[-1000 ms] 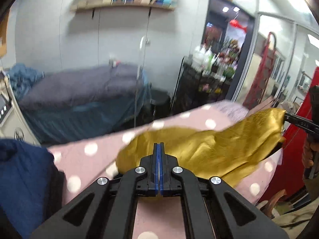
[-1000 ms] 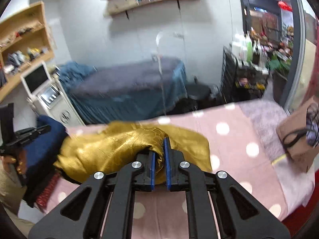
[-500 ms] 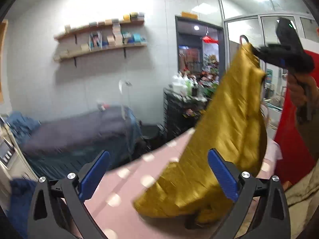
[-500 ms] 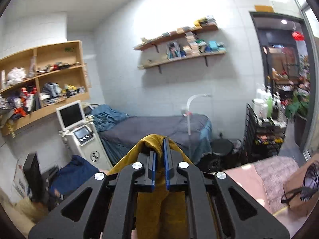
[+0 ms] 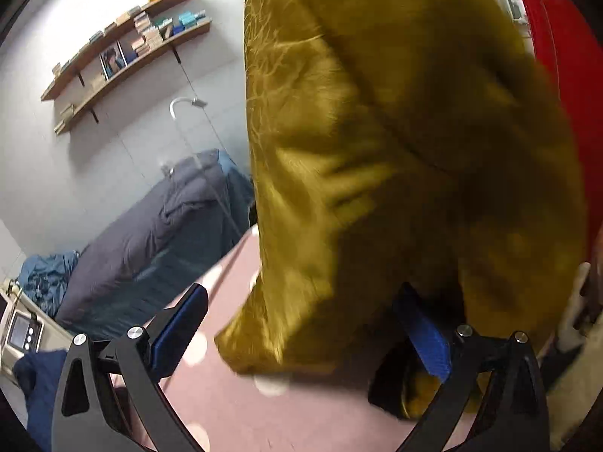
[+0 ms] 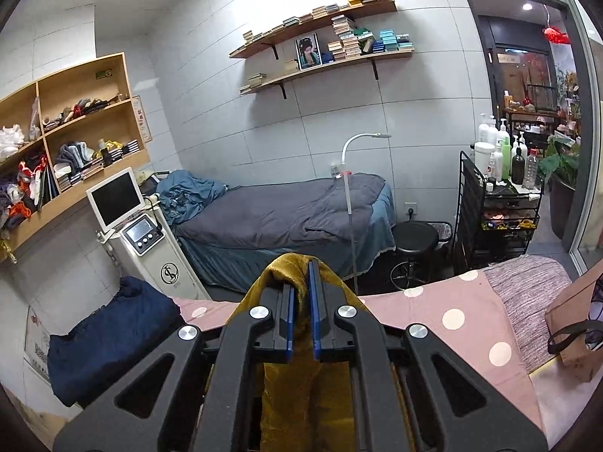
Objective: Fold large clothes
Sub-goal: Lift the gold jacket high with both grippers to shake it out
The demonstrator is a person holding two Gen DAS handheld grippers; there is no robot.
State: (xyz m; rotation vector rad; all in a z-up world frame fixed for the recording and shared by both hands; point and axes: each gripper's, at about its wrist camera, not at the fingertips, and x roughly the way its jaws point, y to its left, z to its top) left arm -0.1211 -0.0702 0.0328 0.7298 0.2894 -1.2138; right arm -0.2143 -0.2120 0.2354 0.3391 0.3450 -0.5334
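Note:
A large mustard-gold garment (image 5: pixel 395 143) hangs down in front of the left wrist camera, its lower end near the pink polka-dot bed cover (image 5: pixel 233 395). My left gripper (image 5: pixel 301 333) is open, its blue pads (image 5: pixel 181 324) wide apart, with the garment's lower part between and beyond them. My right gripper (image 6: pixel 300 301) is shut on the gold garment (image 6: pixel 290 263), which drapes over the fingertips and hangs below, above the bed cover (image 6: pixel 452 316).
A dark blue garment (image 6: pixel 109 335) lies at the bed's left end. A brown bag (image 6: pixel 576 324) sits at the right. Beyond are a white machine (image 6: pixel 147 248), a grey treatment bed (image 6: pixel 279 222), a black stool (image 6: pixel 414 241) and a black cart (image 6: pixel 497 214).
The left gripper opened and let go of the garment. The right gripper lifted it high, so it now hangs down. The left gripper has moved close to its lower part.

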